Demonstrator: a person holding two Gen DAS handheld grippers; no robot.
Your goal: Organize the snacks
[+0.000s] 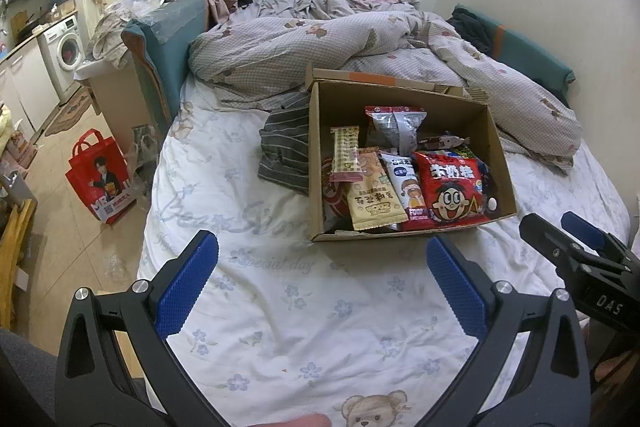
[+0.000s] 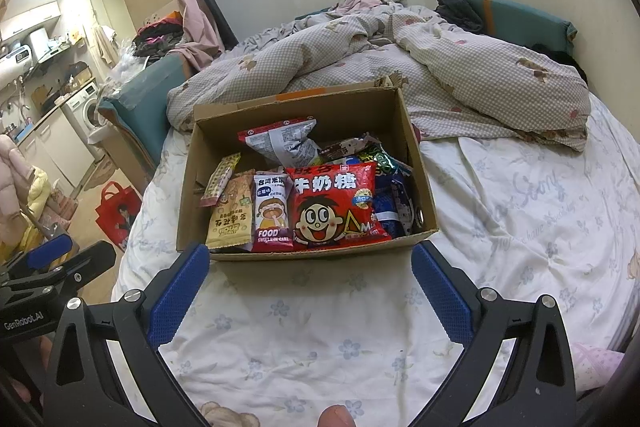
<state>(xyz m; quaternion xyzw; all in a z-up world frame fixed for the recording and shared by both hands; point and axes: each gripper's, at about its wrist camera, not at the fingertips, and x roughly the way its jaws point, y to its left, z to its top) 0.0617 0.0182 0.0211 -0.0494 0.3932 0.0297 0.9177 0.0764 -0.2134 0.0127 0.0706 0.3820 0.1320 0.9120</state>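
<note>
Two pairs of tongs are mine here, and both gape wide over the bed with nothing between their ribbed blue pads: my left gripper (image 1: 322,255) hangs above the bare sheet short of the box, my right gripper (image 2: 310,263) hovers just at the box's near wall. The cardboard box (image 2: 412,147) is a plain brown corrugated carton, open-topped, its flaps standing up at the far side, and it sits on the white sheet (image 1: 280,307), a soft, slightly rumpled cotton printed with small pale-blue flowers and teddy bears. Inside the box lie the snacks, all in crinkly foil or plastic wrappers: a glossy red candy bag (image 2: 334,205) with a round cartoon face at the front, a narrow white rice-snack packet (image 2: 271,213) touching its left edge, a flat beige packet (image 2: 232,215) left of that, a slim checked bar (image 2: 220,179) leaning over the beige one, and a puffy grey pouch (image 2: 280,143) propped up at the back. Dark blue wrappers (image 2: 394,203) are crammed along the right wall. Behind the box a checked quilt (image 1: 400,43) is heaped in thick folds, and a striped grey cloth (image 1: 284,147) lies crumpled against the box's left side.
</note>
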